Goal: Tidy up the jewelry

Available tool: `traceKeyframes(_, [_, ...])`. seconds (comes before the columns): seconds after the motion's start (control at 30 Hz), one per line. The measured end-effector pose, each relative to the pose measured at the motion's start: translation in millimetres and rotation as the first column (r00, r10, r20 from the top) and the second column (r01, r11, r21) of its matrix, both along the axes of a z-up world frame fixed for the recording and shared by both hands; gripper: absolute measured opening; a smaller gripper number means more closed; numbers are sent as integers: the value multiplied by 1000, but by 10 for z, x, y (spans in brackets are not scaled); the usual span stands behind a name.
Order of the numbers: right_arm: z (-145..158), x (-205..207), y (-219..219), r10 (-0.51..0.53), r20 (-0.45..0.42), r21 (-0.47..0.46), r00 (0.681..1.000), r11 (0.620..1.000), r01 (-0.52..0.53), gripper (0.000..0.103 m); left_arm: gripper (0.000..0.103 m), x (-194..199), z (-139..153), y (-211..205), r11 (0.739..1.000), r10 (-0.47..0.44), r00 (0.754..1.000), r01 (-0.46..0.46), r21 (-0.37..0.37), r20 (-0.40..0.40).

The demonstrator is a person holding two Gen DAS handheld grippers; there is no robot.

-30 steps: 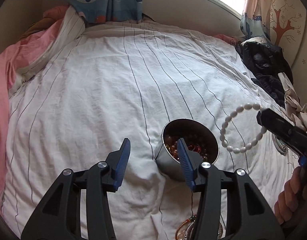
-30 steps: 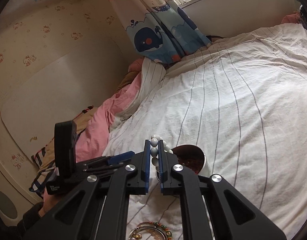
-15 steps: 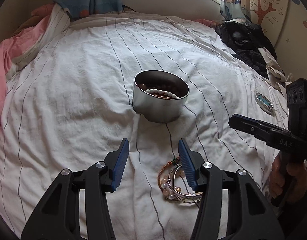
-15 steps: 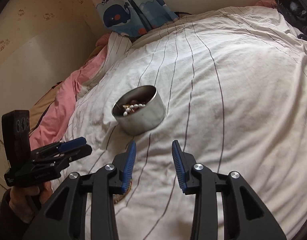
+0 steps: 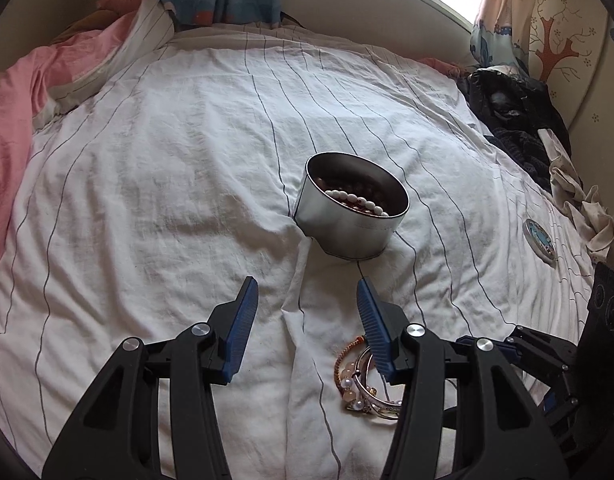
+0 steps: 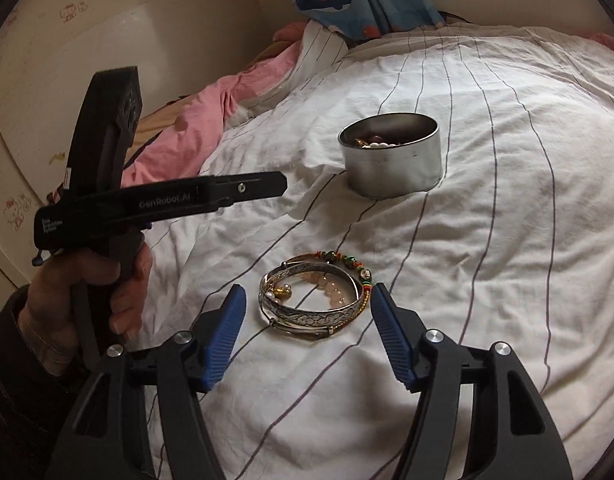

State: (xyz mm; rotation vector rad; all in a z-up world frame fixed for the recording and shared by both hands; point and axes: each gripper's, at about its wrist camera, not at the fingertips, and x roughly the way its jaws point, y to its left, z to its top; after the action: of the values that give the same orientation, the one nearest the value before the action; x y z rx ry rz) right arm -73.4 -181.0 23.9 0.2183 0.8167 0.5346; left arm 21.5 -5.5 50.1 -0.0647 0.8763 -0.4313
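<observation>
Lower centre of right view, between wide-open right gripper fingers: bangle pile on sheet, light, rigid, slippery, best pinched across silver band; left gripper also wide, empty; tin beyond.

tin with beads on the bed, bracelet pile nearer, before it.

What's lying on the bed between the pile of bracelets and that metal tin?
Nothing but wrinkled striped sheet. The right wrist view shows that stretch bare between the bracelets and the tin.
</observation>
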Motion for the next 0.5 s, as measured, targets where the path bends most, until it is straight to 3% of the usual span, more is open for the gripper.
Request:
traceKeyframes(0.27, [51, -49, 349, 91, 110, -153, 990, 986, -73, 56, 55, 6, 37, 10, 1000, 11, 1000, -11, 1, 12])
traceKeyframes(0.37, [-34, -11, 495, 142, 93, -222, 986, 968, -118, 39, 55, 12, 38, 26, 1000, 19, 1000, -19, -1, 12])
traceKeyframes(0.43, [-72, 17, 477, 143, 72, -208, 987, 970, -125, 12, 56, 19, 43, 37, 1000, 25, 1000, -25, -2, 13])
traceKeyframes(0.5, [-66, 33, 403, 113, 76, -186, 991, 978, -97, 4, 56, 22, 44, 47, 1000, 31, 999, -31, -4, 15])
